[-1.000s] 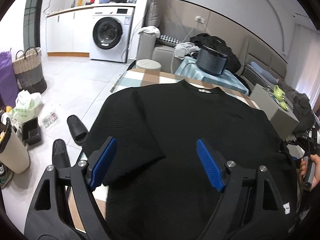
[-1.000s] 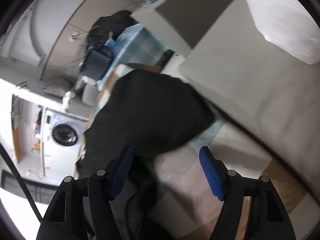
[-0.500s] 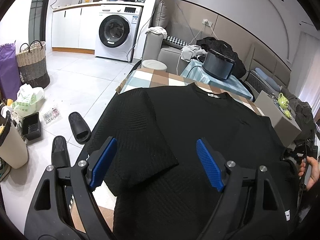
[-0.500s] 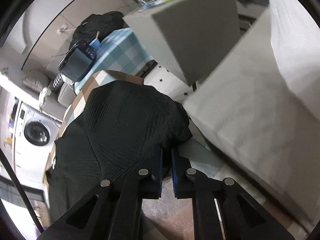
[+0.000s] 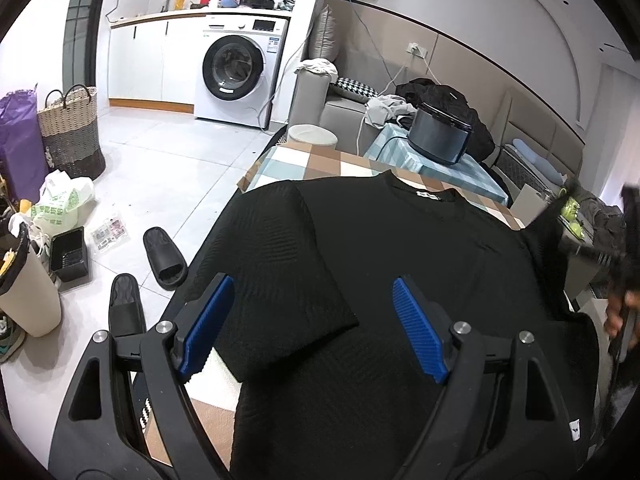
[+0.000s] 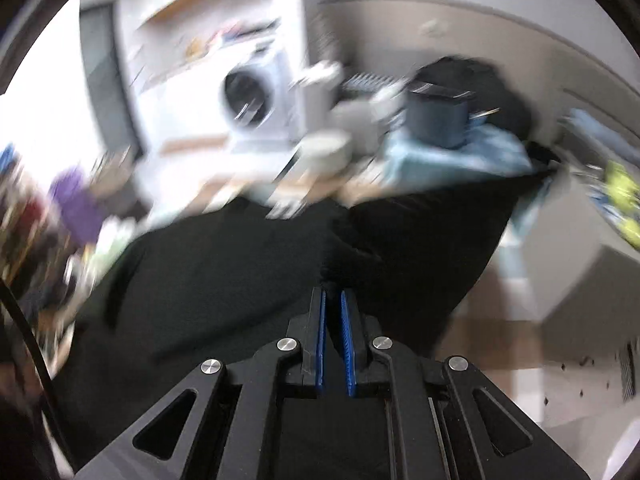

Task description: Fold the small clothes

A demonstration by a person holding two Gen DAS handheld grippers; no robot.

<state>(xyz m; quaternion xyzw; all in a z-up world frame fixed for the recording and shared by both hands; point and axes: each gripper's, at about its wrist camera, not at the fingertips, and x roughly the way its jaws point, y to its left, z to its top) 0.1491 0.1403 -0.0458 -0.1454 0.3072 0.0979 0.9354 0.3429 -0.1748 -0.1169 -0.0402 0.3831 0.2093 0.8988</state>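
Note:
A black short-sleeved shirt [image 5: 400, 280] lies face up on the checked table [image 5: 320, 164], collar pointing away. Its left sleeve [image 5: 280, 264] is folded in over the body. My left gripper [image 5: 312, 280] hovers open just above the shirt's lower left, with nothing between its blue pads. In the blurred right wrist view, my right gripper [image 6: 332, 294] is shut on the shirt's right sleeve [image 6: 420, 240], which hangs lifted off the table. From the left wrist view that sleeve [image 5: 548, 224] rises at the right edge, beside a hand [image 5: 620, 312].
A grey cooker [image 5: 440, 136] stands on a blue-checked surface behind the table. To the right is a grey box [image 6: 592, 304]. On the floor at left are black slippers [image 5: 164, 256], a woven basket [image 5: 72, 132] and a bin [image 5: 24, 292]. A washing machine [image 5: 236, 72] stands at the back.
My right gripper closed on the edge of the right sleeve, then rolled and swung up and inward over the shirt with it. My left gripper stayed open and almost still.

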